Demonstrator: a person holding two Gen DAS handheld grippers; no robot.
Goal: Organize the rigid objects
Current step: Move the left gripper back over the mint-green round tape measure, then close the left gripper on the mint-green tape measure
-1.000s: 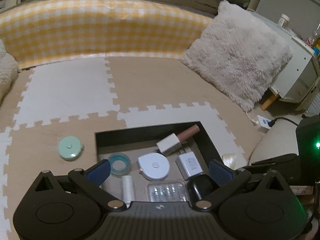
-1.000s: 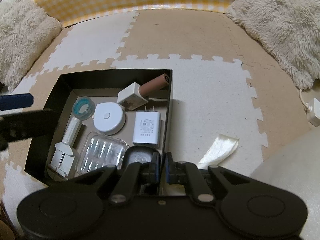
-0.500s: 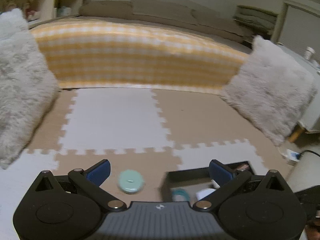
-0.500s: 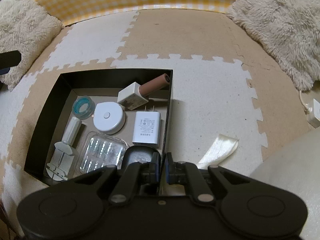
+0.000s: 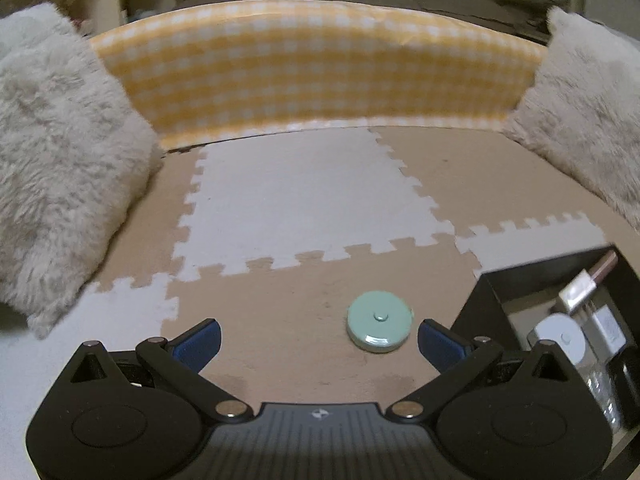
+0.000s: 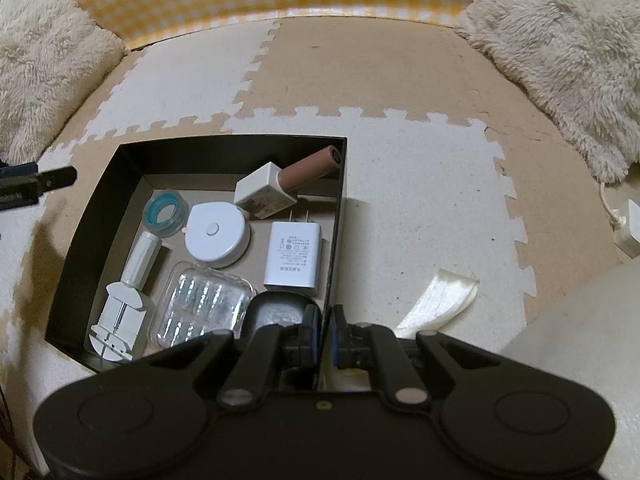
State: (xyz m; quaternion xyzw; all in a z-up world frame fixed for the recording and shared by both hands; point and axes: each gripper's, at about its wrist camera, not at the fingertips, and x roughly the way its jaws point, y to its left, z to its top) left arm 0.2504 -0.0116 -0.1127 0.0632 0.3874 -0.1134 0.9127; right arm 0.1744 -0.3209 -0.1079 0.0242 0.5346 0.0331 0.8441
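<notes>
A mint-green round disc (image 5: 379,322) lies on the tan foam mat, left of the black box (image 5: 480,292). My left gripper (image 5: 319,338) is open, low over the mat, with the disc just ahead and closer to its right finger (image 5: 438,343). My right gripper (image 6: 323,334) is shut on the near right wall of the black box (image 6: 240,140). Inside the box lie a white round disc (image 6: 214,232), a white charger (image 6: 294,258), a teal ring (image 6: 164,210), a clear plastic case (image 6: 200,304), a white tool (image 6: 124,300) and a brown tube with a white cap (image 6: 308,166).
Fluffy cushions (image 5: 60,152) (image 6: 560,40) flank the mat, and a yellow checked barrier (image 5: 320,68) closes the far side. A cream ribbon (image 6: 436,296) lies right of the box. A white plug with a cable (image 6: 628,228) sits at the right edge.
My left gripper swung left away from over the box and sank toward the green disc, which now sits between its open fingers' line. The right gripper kept still on the box wall.
</notes>
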